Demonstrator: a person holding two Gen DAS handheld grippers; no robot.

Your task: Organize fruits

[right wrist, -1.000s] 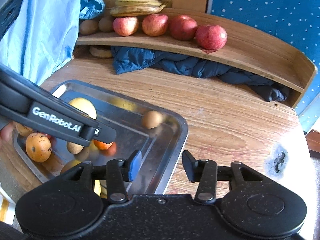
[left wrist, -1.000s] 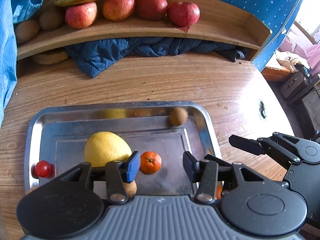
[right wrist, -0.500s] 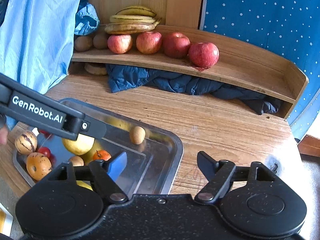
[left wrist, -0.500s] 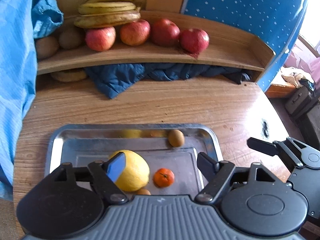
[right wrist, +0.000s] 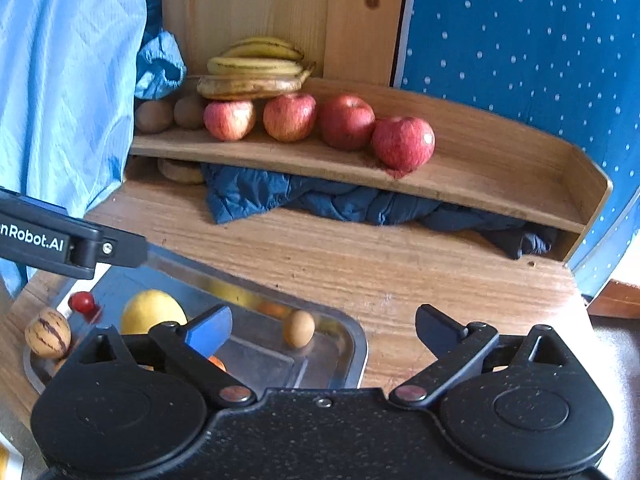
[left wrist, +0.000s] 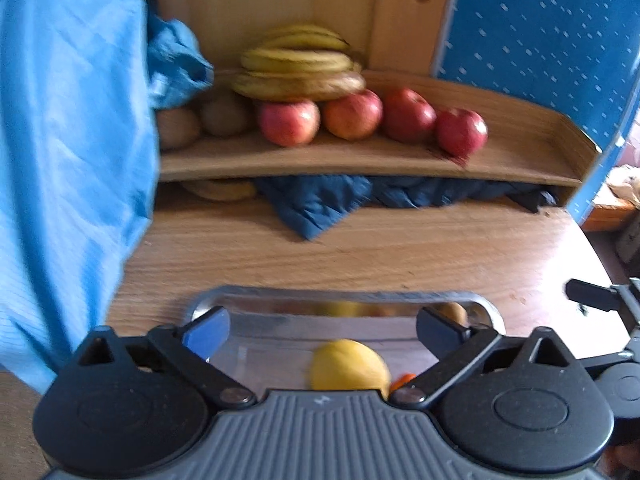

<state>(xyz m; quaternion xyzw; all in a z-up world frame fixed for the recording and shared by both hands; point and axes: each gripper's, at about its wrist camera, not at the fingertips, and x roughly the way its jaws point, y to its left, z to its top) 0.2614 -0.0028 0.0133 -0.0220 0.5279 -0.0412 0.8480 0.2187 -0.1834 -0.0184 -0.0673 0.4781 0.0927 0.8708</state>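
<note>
A steel tray (left wrist: 340, 295) (right wrist: 356, 344) on the wooden table holds a yellow lemon (left wrist: 349, 368) (right wrist: 150, 310), a small brown fruit (right wrist: 298, 328), a cherry tomato (right wrist: 82, 301), a striped melon (right wrist: 47, 332) and a bit of orange fruit (left wrist: 402, 378). My left gripper (left wrist: 324, 330) hovers above the tray, jaws opening wide, nothing between them. My right gripper (right wrist: 323, 328) hangs over the tray's right end and the table, jaws also opening, empty. On the wooden shelf (right wrist: 460, 184) behind lie several red apples (right wrist: 402, 142), bananas (right wrist: 256, 70) and kiwis (right wrist: 154, 116).
A dark blue quilted cloth (right wrist: 320, 200) is stuffed under the shelf. Light blue fabric (left wrist: 68, 160) hangs at the left. A dotted blue panel (right wrist: 520, 40) stands at the back right. The left gripper's body (right wrist: 52, 240) crosses the right wrist view's left edge.
Both grippers' jaws have spread from narrow to wide. Both views have tilted up and pulled back, so the tray sits lower in frame and the shelf shows more fully.
</note>
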